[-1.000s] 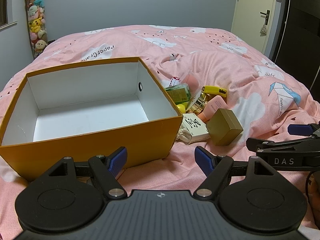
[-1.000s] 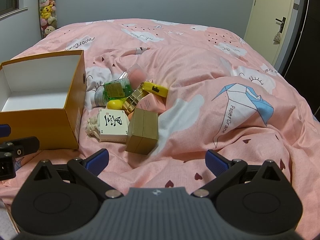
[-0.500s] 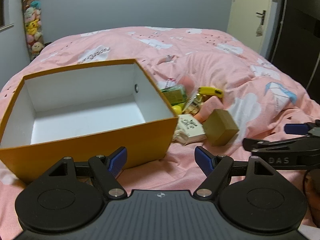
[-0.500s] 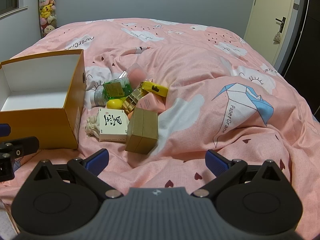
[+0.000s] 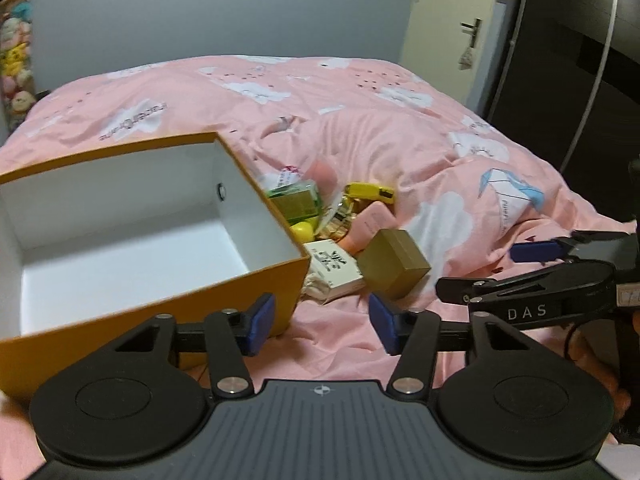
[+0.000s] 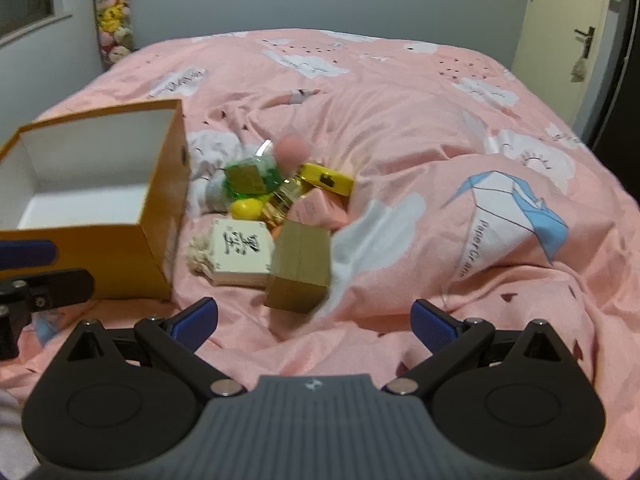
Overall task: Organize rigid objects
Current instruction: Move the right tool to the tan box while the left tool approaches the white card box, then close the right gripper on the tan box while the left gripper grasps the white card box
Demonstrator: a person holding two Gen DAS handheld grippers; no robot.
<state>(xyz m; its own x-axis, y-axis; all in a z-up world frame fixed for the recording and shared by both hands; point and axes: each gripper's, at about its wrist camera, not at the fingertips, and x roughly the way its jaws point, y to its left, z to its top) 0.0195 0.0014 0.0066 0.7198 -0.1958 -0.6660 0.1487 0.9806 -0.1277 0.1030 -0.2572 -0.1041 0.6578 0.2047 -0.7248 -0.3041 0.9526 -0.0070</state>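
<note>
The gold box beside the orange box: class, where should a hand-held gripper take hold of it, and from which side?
Grip the gold box across its two flat side faces, coming from the near side with the right hand-held gripper. It lies nearest, at the pile's edge, its right side free; the white box crowds its left.

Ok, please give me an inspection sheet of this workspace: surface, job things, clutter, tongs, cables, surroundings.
Surface: bed with pink quilt, wrinkled.
Job things: orange box open, nothing inside; beside it a pile: gold box, white box, green bottle, yellow tape measure, pink tube, yellow ball.
Clutter: nothing seen.
Tongs: left tongs open, holding nothing; right tongs open, holding nothing.
Cables: one by the right tongs, at the picture edge.
Surroundings: door, plush toys, grey wall.
</note>
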